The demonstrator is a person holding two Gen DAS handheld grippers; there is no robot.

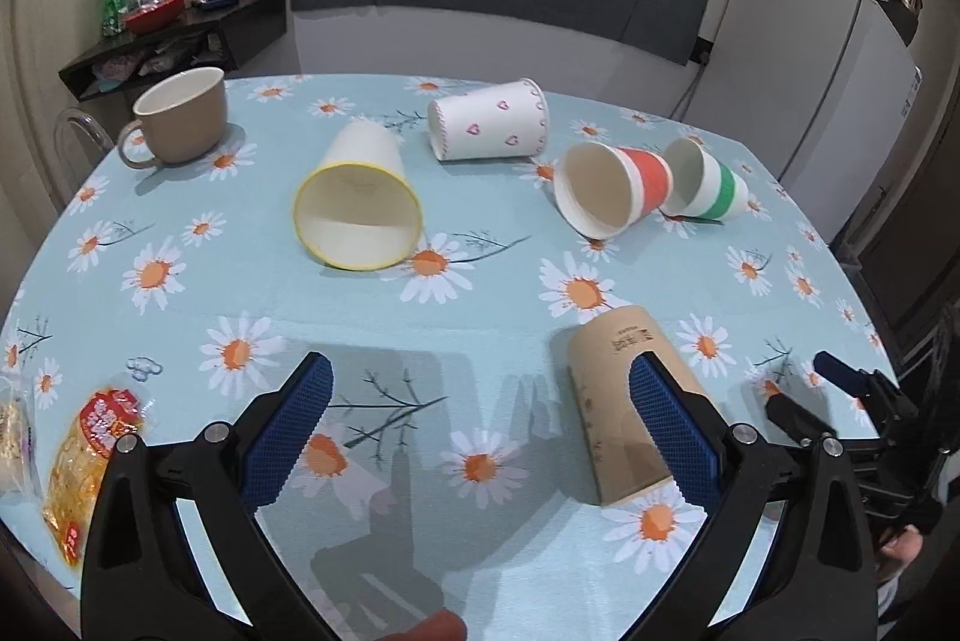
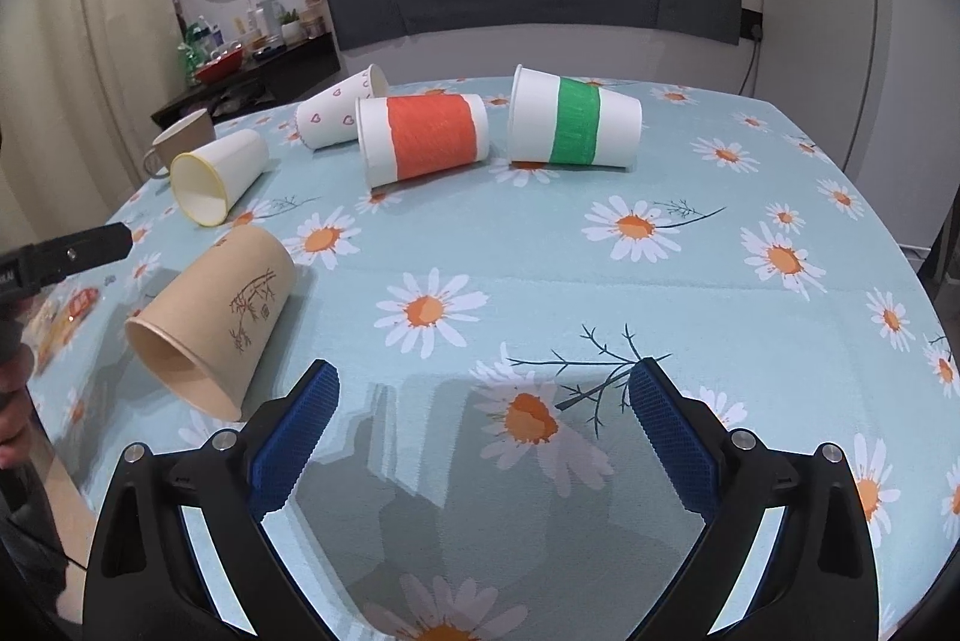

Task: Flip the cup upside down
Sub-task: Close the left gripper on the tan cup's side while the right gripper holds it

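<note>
Several paper cups lie on their sides on the daisy tablecloth (image 1: 480, 293). A brown cup (image 1: 624, 401) (image 2: 210, 323) lies nearest, partly behind my left gripper's right finger. A yellow-rimmed cup (image 1: 357, 203) (image 2: 216, 176), a heart-print cup (image 1: 489, 119) (image 2: 333, 116), a red-banded cup (image 1: 612, 188) (image 2: 426, 137) and a green-banded cup (image 1: 708, 179) (image 2: 573, 119) lie farther back. My left gripper (image 1: 480, 371) is open and empty above the cloth. My right gripper (image 2: 483, 377) is open and empty, right of the brown cup.
A beige mug (image 1: 180, 116) stands upright at the far left. A snack packet (image 1: 90, 455) lies at the near left edge. The other gripper's black tip shows at the right in the left wrist view (image 1: 840, 377). A fridge (image 1: 810, 77) stands behind the table.
</note>
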